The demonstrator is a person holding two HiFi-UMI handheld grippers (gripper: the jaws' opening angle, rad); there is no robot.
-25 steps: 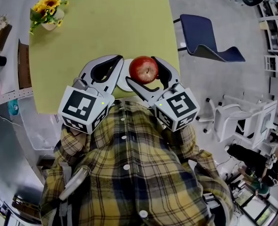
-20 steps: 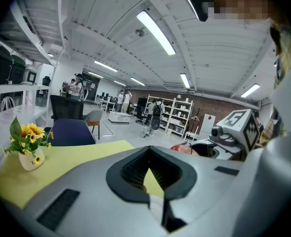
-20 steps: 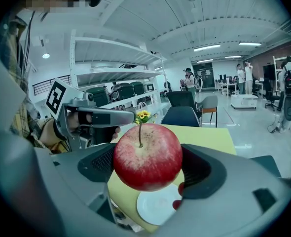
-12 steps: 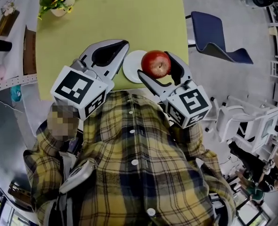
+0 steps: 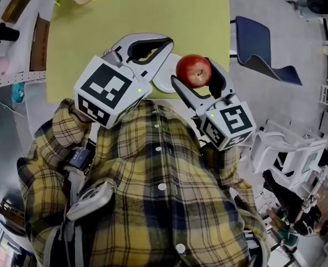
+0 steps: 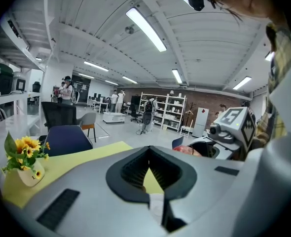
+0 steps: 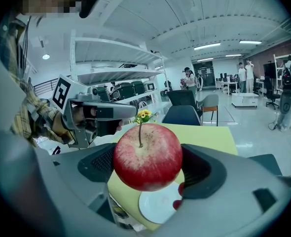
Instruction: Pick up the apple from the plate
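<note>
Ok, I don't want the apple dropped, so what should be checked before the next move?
1. Grip: the apple is clamped between the jaws of the right gripper: ok.
2. Clearance: apple hangs above the plate, which is bare: ok.
3. Pose: apple upright, stem up: ok.
4. The left gripper is out of the way: ok, shut, empty, beside the plate.
5. Plate fully on the table: cannot tell, it lies at the near edge.
</note>
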